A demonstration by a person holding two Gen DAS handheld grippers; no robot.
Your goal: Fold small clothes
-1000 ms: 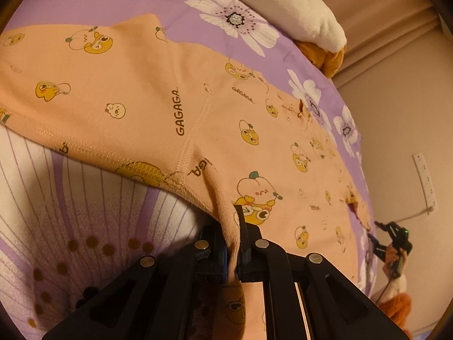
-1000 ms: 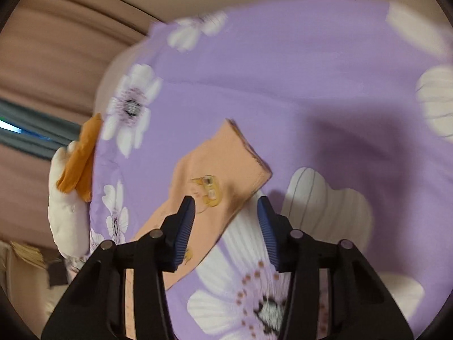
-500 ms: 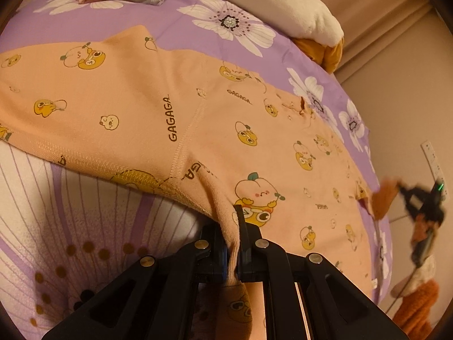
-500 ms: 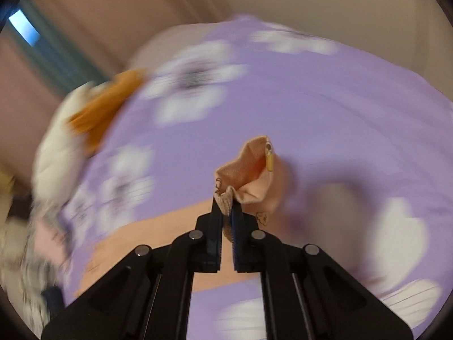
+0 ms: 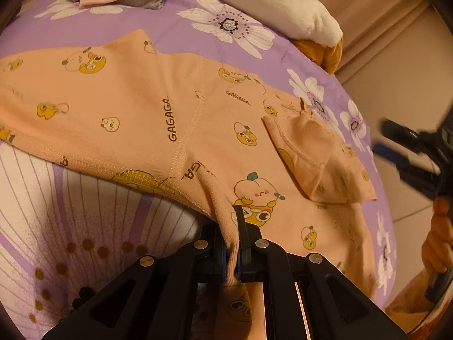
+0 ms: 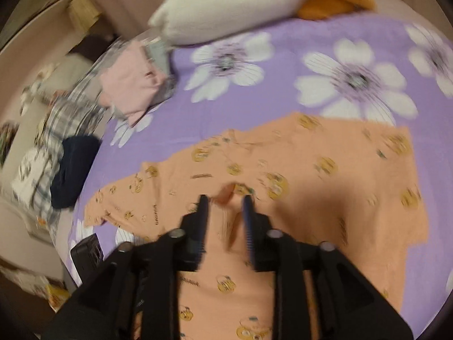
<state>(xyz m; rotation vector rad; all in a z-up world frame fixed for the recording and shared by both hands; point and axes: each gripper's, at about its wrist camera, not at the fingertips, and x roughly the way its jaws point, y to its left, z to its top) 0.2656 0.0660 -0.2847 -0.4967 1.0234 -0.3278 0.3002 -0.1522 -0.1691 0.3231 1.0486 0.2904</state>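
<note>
You are working with a soft, light peach shirt [image 5: 147, 107] that is lying spread on the purple bed [image 5: 198, 39], below the white pillow [image 5: 271, 8]. It is going to drape and sag, not hold a shape, so you are best taking it at a hem, cuff or seam, where the cloth is doubled and less likely to slip. Your left gripper [image 5: 232, 255] is holding its fingers together, clamped on a pinch of the shirt's near hem beside the side seam; the fabric is bunching up between them. The sleeve [image 5: 308, 153] is lying turned in over the shirt's body. Your right gripper [image 6: 225, 221] is hovering over the shirt's middle, and its fingers are opening, standing apart; blurred peach cloth is showing between them, and it appears they are not pressing on it.
</note>
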